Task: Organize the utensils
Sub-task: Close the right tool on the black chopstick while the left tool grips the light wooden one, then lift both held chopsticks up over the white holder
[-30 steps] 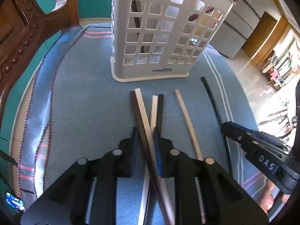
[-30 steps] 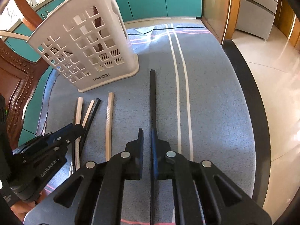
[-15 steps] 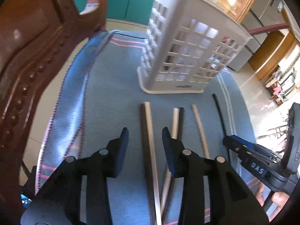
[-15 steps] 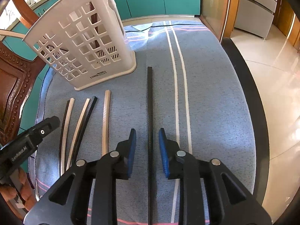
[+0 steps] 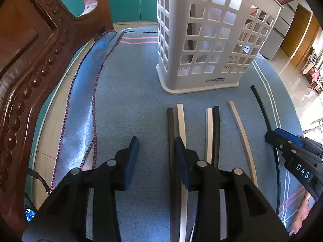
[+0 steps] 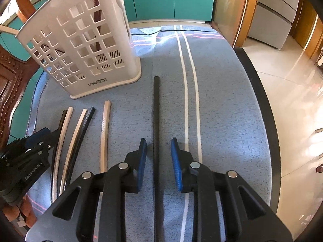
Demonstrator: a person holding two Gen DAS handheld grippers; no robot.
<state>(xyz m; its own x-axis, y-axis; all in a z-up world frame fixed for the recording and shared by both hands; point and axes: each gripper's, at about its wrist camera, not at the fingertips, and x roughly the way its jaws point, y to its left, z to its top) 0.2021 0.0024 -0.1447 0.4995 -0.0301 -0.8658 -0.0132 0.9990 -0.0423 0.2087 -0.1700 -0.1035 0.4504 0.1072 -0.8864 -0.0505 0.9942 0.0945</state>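
Several long chopsticks lie side by side on the blue cloth in front of a white perforated utensil basket (image 5: 203, 40), which also shows in the right wrist view (image 6: 84, 46). My left gripper (image 5: 156, 143) is open and empty; a dark chopstick (image 5: 171, 125) and a pale chopstick (image 5: 181, 119) lie just beside its right finger. My right gripper (image 6: 157, 146) is open, its fingers on either side of a single black chopstick (image 6: 156, 109) that lies on the cloth. A beige chopstick (image 6: 105, 133) lies between the two groups.
A carved wooden chair (image 5: 30, 70) stands close on the left. The table's dark edge (image 6: 262, 104) runs along the right, with floor beyond. The blue cloth (image 6: 222, 100) has white stripes. The basket stands at the back.
Both grippers have opened and let go of their chopsticks, which now lie on the cloth. The left gripper has shifted left of the pair it held.
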